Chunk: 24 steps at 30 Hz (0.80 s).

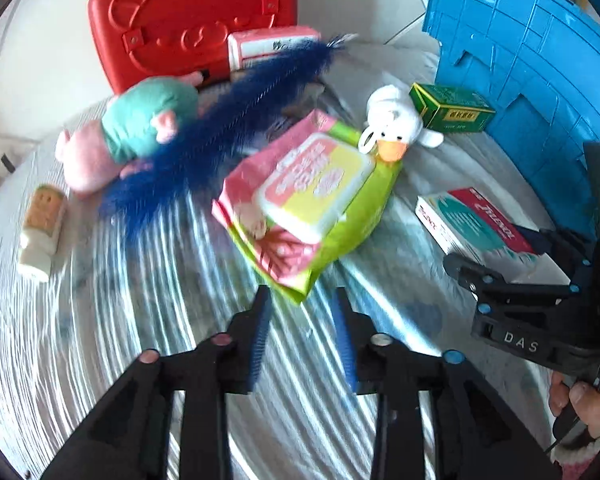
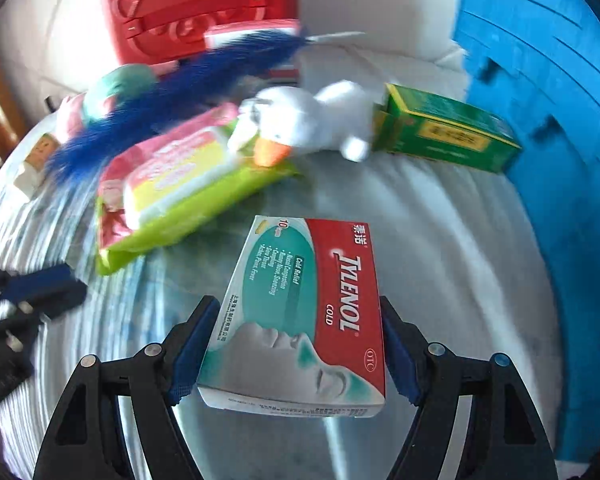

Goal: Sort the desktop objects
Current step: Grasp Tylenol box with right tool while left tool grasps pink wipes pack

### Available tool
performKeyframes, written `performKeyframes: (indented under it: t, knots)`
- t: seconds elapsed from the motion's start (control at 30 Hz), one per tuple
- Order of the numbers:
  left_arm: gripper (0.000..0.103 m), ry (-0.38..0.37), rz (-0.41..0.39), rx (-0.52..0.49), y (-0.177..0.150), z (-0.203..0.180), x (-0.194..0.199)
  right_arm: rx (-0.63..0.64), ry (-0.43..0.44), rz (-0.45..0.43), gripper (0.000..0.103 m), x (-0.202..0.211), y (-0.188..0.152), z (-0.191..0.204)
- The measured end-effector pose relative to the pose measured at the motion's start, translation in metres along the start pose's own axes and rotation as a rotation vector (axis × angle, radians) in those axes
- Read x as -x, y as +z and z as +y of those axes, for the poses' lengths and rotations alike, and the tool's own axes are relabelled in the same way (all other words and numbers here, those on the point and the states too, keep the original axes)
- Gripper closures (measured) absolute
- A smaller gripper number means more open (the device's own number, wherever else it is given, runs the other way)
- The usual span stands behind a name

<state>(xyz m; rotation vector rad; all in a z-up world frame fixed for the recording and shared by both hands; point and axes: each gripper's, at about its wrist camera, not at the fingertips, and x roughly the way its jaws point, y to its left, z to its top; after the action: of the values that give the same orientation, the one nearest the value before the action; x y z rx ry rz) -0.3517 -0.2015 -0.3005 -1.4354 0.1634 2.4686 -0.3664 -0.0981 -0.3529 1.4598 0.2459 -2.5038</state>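
My right gripper [image 2: 300, 332] is shut on a Tylenol Cold box [image 2: 300, 320], its pads against the box's two long sides; the box also shows in the left wrist view [image 1: 472, 220] with the right gripper [image 1: 512, 264] behind it. My left gripper [image 1: 302, 312] is open and empty, just in front of the corner of a pink and green wet-wipes pack [image 1: 312, 196]. A white plush duck [image 1: 396, 124] rests on the pack's far edge. A blue feather [image 1: 220, 120] lies across a pink and teal plush toy [image 1: 132, 136].
A red plastic case [image 1: 188, 16] stands at the back with a pink-and-white box [image 1: 268, 46] against it. A blue crate [image 1: 540, 72] stands at the right, a green box [image 1: 452, 108] beside it. A small white tube [image 1: 42, 232] lies at the left. A striped cloth [image 1: 140, 340] covers the table.
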Motion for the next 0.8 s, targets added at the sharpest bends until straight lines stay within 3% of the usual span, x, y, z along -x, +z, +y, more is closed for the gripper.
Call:
performKeyframes:
  t: [0.03, 0.07, 0.17, 0.3, 0.37, 0.43, 0.5, 0.6, 0.73, 0.8]
  knots:
    - [0.033, 0.000, -0.014, -0.025, 0.008, -0.001, 0.000, -0.017, -0.025, 0.007, 0.026, 0.001, -0.001, -0.008]
    - [0.028, 0.013, -0.024, -0.056, 0.017, -0.002, -0.002, -0.031, -0.035, 0.010, 0.026, 0.008, -0.007, -0.010]
    - [0.026, 0.020, -0.019, -0.168, 0.040, -0.006, -0.018, -0.079, -0.044, 0.015, 0.026, 0.010, -0.006, -0.026]
    - [0.026, 0.033, 0.073, -0.281, 0.064, -0.015, -0.063, -0.149, -0.048, 0.019, 0.026, 0.004, -0.010, -0.034]
    - [0.019, 0.005, 0.080, -0.299, 0.066, -0.016, -0.073, -0.184, -0.061, 0.034, 0.012, 0.004, -0.013, -0.037]
    - [0.006, -0.022, 0.073, -0.311, 0.068, -0.018, -0.078, -0.212, -0.072, 0.040, 0.006, 0.004, -0.017, -0.038]
    - [0.000, -0.023, 0.070, -0.342, 0.068, -0.024, -0.086, -0.237, -0.090, 0.043, 0.006, 0.005, -0.020, -0.038]
    - [0.000, 0.032, 0.036, -0.388, 0.065, -0.035, -0.093, -0.257, -0.100, 0.051, 0.006, 0.004, -0.019, -0.038]
    - [0.001, 0.022, 0.030, -0.354, 0.065, -0.031, -0.092, -0.269, -0.113, 0.060, 0.007, -0.003, -0.018, -0.034]
    - [0.014, 0.050, 0.007, -0.333, 0.061, -0.029, -0.085, -0.274, -0.109, 0.071, 0.025, -0.008, -0.017, -0.033]
